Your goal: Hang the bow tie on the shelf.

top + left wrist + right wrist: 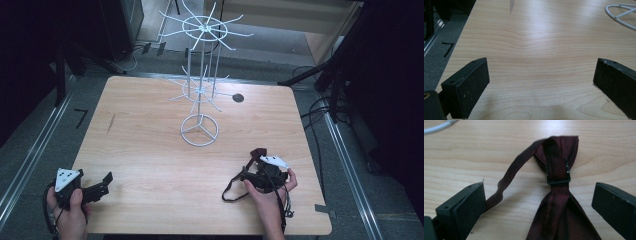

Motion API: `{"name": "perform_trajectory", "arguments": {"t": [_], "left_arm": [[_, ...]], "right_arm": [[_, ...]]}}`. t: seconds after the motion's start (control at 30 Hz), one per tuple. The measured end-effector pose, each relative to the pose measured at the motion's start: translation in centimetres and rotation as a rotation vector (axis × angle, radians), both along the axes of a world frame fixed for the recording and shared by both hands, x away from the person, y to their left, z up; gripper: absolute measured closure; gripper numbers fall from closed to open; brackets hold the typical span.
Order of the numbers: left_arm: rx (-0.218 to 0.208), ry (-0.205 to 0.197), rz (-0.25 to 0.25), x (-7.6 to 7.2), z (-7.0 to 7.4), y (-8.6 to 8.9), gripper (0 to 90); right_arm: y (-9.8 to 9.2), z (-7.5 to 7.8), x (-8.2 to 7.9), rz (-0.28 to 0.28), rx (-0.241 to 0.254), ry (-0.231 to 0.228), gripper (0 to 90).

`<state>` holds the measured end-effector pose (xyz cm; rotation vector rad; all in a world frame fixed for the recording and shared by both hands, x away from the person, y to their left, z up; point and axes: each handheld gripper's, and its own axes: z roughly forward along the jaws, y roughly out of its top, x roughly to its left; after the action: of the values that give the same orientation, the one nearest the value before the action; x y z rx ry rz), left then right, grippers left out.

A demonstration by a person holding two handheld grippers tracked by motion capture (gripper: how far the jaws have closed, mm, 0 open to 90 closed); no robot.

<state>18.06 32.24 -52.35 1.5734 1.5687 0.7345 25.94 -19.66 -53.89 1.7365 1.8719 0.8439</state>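
A dark red bow tie (559, 170) with a black clasp lies flat on the wooden table (150, 150) near the front right. Its thin strap (232, 190) loops toward the front. My right gripper (540, 205) is open, with a jaw on each side of the bow tie's lower wing and touching neither side; from above, this right gripper (252, 169) covers most of the tie. My left gripper (104, 183) rests at the front left corner, open, with bare wood between its jaws (541, 82). A white wire display rack (199, 90) stands at the table's middle back.
The rack's round base ring (200, 130) sits on the table, and part of that ring (619, 15) shows ahead of the left gripper. A dark round hole (238, 98) marks the table behind the rack. Black frames and cables ring the table.
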Motion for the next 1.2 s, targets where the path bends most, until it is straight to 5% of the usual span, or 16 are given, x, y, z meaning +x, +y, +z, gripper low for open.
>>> {"name": "perform_trajectory", "arguments": {"t": [0.27,0.53,0.97,1.2], "left_arm": [[0.001,-0.001,-0.001,0.0,0.0,0.0,0.8],[0.001,-0.003,-0.005,0.0,0.0,-0.1,0.8],[0.001,-0.003,-0.009,0.0,0.0,-0.1,0.8],[0.000,-0.002,-0.009,0.0,0.0,-0.1,0.8]], "right_arm": [[-0.5,-0.5,-0.5,-0.001,-0.007,0.029,0.9],[-0.9,-0.6,-1.4,-0.015,-0.026,-0.010,16.4],[-1.8,-0.3,-2.1,-0.015,-0.009,-0.056,75.6],[-1.7,0.4,-2.6,0.008,0.008,-0.130,83.5]]}}
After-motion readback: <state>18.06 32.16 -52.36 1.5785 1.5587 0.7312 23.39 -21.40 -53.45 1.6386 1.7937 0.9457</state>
